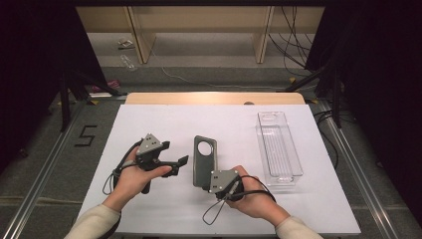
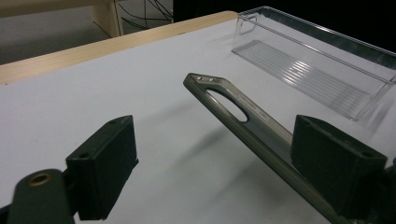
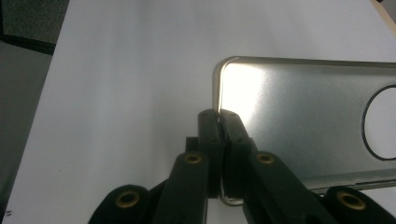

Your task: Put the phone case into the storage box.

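At the left of the white-covered counter [image 1: 149,124], the person's left hand [image 1: 130,178] holds the left tool [image 1: 180,162] lifted a little above the surface, pointing right toward the middle; its two black jaws stand spread wide with nothing between them; in the left gripper view the sheet lies bare in the gap between the two pads. Just right of it, near the counter's middle, is the grey phone case [image 1: 204,158] with a round camera hole at its far end; it is tilted up off the sheet, its far end raised. The right tool [image 1: 206,185] has its jaws pressed together on the near edge of the case; the right gripper view shows the two pads [image 3: 210,128] pinching the case's rim close to a corner; the right hand [image 1: 256,196] grips the tool from the near right. Farther right, well apart from the case, a clear plastic tray [image 1: 278,144] lies lengthwise, running near to far.
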`<state>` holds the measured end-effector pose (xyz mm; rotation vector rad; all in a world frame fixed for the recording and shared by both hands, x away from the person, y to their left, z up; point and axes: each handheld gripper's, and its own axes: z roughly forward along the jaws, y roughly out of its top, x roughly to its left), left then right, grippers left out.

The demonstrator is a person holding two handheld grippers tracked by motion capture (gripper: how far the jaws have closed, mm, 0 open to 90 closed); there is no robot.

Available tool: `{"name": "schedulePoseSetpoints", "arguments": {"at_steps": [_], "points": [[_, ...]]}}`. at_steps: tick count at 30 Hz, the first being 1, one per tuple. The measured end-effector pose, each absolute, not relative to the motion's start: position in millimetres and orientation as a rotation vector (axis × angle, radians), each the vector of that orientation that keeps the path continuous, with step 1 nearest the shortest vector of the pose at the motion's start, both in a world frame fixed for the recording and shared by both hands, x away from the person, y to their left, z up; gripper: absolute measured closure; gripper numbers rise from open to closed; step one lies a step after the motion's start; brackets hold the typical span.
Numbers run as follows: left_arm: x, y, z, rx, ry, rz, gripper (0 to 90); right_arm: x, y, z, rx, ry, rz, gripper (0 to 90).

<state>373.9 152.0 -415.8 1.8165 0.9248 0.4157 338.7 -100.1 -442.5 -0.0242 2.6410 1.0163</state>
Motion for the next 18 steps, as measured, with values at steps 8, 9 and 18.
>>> {"name": "schedulePoseSetpoints", "arguments": {"at_steps": [8, 9, 18], "points": [[384.3, 144.6, -411.0, 1.817, 0.948, 0.406, 15.2, 336.7, -98.1, -441.7, -0.024, 2.637, 1.027, 89.3], [384.9, 143.7, -411.1, 1.820, 0.949, 0.402, 15.3, 336.4, -97.6, -441.6, -0.026, 2.636, 1.026, 89.3], [394.8, 133.7, -416.8, 1.842, 0.990, 0.388, 18.4, 334.2, -95.0, -439.4, -0.038, 2.621, 1.036, 89.3]]}}
